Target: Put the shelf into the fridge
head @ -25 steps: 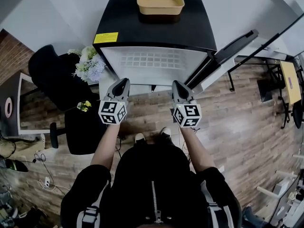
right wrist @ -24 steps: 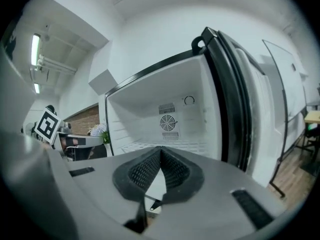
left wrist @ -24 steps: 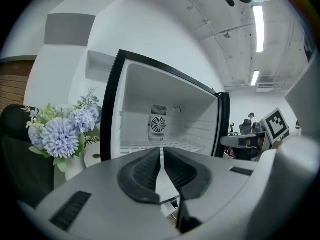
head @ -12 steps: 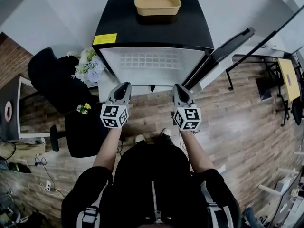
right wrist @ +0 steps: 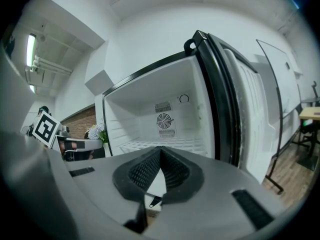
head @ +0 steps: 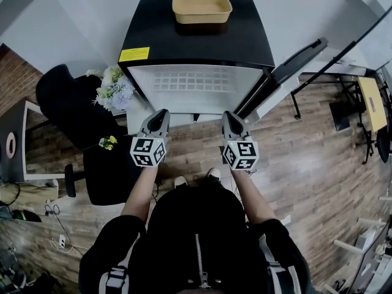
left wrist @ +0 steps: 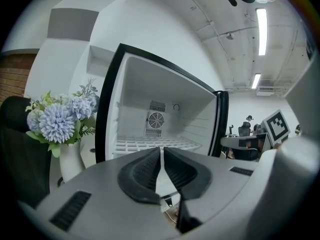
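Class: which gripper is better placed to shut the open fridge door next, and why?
Probably the right gripper: the open door stands on its side, farther from the left gripper. Both are empty.

Yellow label (head: 135, 54): print unreadable

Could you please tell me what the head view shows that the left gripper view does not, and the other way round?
Only the head view shows the tan tray on top of the fridge, the yellow label, the wooden floor and the person's shoes.

Only the left gripper view shows the round fan grille on the fridge's back wall and the ceiling lights.

Both show the open fridge, the white grid shelf lying inside it, the blue flowers and the left gripper, shut and empty.
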Demonstrator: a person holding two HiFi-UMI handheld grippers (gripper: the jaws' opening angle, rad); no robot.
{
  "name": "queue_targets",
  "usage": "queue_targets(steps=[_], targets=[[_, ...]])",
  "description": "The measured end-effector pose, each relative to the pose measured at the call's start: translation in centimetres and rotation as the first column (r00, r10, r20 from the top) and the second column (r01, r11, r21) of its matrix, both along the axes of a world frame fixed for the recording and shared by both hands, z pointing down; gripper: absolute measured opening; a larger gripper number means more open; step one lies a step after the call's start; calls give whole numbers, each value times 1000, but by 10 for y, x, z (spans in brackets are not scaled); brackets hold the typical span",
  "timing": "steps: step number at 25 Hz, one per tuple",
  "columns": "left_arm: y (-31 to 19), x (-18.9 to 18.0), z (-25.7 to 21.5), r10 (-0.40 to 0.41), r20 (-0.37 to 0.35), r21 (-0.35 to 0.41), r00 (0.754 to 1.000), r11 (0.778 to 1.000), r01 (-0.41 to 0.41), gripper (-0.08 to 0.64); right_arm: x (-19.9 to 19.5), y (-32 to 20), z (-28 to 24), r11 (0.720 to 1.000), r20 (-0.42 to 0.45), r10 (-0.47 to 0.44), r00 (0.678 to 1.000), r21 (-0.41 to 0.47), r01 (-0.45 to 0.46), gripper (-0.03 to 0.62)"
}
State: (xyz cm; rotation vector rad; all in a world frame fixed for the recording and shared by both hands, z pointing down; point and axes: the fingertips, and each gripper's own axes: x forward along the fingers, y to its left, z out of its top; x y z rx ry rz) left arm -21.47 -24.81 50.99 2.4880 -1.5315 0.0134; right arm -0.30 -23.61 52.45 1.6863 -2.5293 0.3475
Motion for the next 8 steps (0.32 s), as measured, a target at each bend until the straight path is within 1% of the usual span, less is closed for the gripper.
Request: queue_targets(steps=[8], targets=[[-6,-2,0,-7,-7,-6,1000,1000,6,40,1,-4,1,1000,5,-7,1000,-8,7,8]])
